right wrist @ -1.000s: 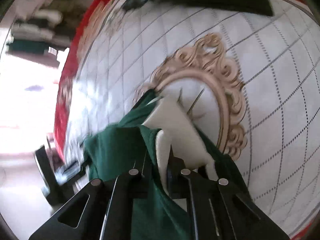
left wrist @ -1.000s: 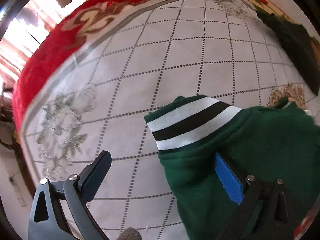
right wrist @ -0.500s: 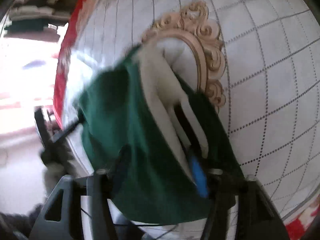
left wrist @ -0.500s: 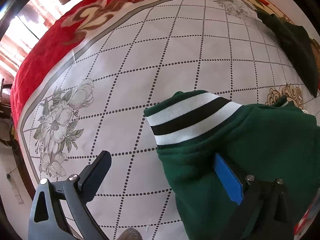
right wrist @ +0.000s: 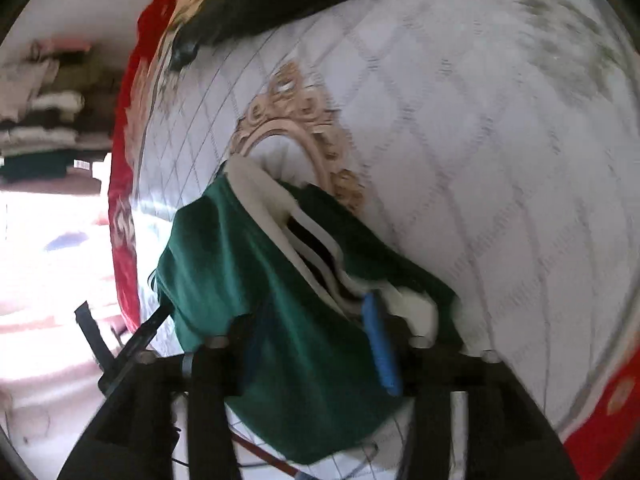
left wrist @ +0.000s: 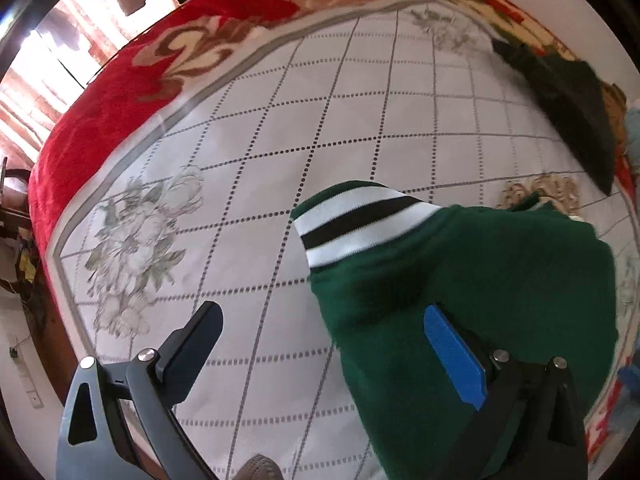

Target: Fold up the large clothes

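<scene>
While the green garment (left wrist: 472, 264) lies bunched near the bed's (left wrist: 248, 184) near edge, its striped cuff (left wrist: 360, 220) pointing toward the bed's middle, both tongs stand wide apart and grip nothing: the left tongs (left wrist: 320, 340) straddle its side, the right tongs (right wrist: 316, 340) have cloth draped between the fingers. Folding seems mid-way; next comes a fresh pinch. Open quilt spreads toward the far edge, where a dark garment (left wrist: 568, 108) lies.
</scene>
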Motion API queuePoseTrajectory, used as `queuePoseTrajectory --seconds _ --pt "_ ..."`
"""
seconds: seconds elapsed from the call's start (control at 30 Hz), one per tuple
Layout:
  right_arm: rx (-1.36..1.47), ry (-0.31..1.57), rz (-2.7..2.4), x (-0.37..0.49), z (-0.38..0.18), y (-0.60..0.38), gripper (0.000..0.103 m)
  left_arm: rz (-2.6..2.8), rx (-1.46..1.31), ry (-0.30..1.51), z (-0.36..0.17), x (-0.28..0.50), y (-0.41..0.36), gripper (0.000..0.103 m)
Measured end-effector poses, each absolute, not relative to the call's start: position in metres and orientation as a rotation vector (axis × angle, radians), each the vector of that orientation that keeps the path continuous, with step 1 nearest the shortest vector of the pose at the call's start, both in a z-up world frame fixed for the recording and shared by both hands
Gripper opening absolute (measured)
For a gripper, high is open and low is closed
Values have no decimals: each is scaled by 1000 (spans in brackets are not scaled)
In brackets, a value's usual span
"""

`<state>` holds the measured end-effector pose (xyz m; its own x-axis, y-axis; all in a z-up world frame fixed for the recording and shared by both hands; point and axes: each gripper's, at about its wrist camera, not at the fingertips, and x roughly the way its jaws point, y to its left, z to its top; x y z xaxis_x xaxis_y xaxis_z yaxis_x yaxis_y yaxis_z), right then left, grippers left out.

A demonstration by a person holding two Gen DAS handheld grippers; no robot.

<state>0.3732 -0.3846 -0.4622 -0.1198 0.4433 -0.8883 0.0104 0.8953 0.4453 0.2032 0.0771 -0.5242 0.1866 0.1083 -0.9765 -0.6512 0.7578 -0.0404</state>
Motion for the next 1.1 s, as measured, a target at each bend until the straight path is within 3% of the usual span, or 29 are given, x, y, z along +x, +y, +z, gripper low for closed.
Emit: queuePoseTrajectory --seconds 0.23,0.5,0.57,0.7,0.9,1.1 --pt "719 1646 314 257 -504 -453 84 539 -597 1297 -509 162 78 103" --pt "1219 1669 368 178 -608 -433 84 457 -611 1411 -546 151 84 103" --pt "1197 1621 396 194 -605 -418 60 419 -633 1432 -556 153 90 103" --pt "1011 1584 324 245 -586 -405 58 343 -671 1435 -563 164 101 103" --pt "841 1557 236 331 -560 -405 72 251 -779 1424 -572 190 118 103" --pt "1049 1410 26 233 -525 -429 84 221 -705 1365 -541 216 134 103"
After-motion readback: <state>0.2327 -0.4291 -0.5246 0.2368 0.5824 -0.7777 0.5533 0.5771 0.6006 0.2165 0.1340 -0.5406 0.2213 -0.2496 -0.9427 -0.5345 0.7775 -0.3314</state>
